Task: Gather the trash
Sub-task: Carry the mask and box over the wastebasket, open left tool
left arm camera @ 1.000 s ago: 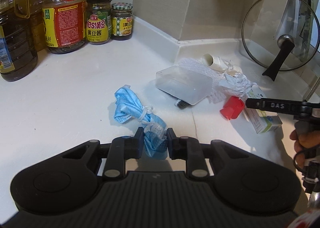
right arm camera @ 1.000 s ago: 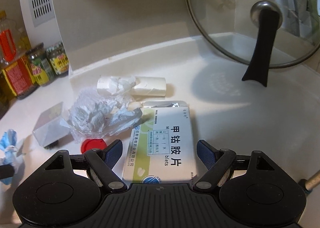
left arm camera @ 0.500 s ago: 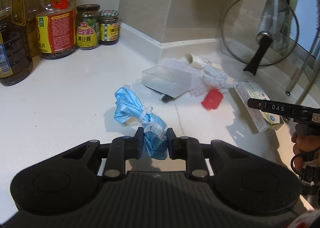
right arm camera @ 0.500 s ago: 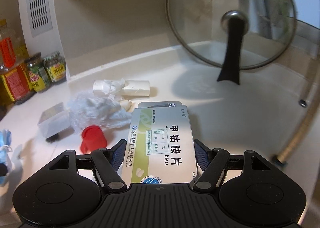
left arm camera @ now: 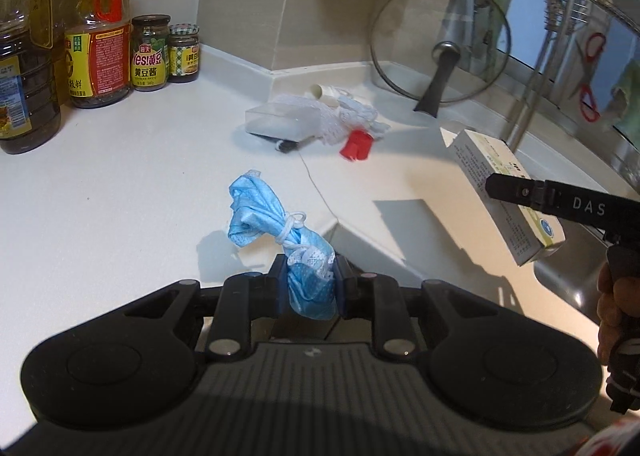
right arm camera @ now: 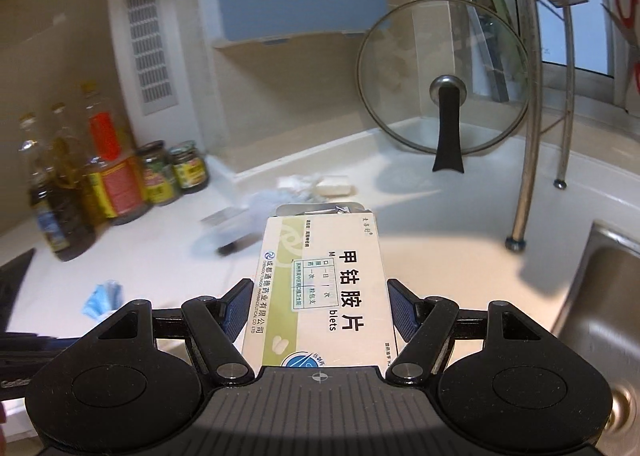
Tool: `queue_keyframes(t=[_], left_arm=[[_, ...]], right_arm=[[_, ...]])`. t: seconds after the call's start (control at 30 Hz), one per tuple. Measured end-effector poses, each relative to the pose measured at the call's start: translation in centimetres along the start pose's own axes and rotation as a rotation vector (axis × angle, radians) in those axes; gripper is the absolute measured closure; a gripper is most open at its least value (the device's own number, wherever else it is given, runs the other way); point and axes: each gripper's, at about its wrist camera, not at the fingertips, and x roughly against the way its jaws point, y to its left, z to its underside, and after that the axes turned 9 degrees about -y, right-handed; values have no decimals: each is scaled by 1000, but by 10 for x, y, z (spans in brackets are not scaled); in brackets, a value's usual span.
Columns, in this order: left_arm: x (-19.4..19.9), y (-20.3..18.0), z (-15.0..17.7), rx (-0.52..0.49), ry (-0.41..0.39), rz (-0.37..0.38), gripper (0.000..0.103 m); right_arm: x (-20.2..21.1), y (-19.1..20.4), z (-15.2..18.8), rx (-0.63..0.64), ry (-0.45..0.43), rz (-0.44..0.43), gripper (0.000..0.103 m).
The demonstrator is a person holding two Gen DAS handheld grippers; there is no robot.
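Item 1: blue face mask (left arm camera: pixel 280 219), bundled and tied with its own ear loop, clear of the white surface (left arm camera: pixel 120 195). Left tongs (left arm camera: pixel 310 286) are closed on its lower end only; the free upper bulk may sag or slip out.

Item 2: medicine box (right arm camera: pixel 320 288), raised above the surface near the sink (right arm camera: pixel 600 288). Right tongs (right arm camera: pixel 318 310) are closed on its sides; its far flap stands open, so the contents may spill if tipped.

Remaining litter: red cap (left arm camera: pixel 356 143), clear plastic box (left arm camera: pixel 284 123), crumpled wrap (left arm camera: pixel 352 115).
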Motion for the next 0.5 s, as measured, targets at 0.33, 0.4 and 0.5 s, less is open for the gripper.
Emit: queue_keyframes(t=[0.33, 0.4, 0.5], left_arm=[[48, 8, 31, -54, 31, 64, 82], [52, 9, 38, -60, 45, 76, 82], [54, 9, 49, -58, 67, 84, 82]], right_arm=[[61, 42, 50, -51, 40, -4, 33], [69, 47, 57, -52, 46, -1, 33], [73, 51, 69, -50, 63, -5, 33]])
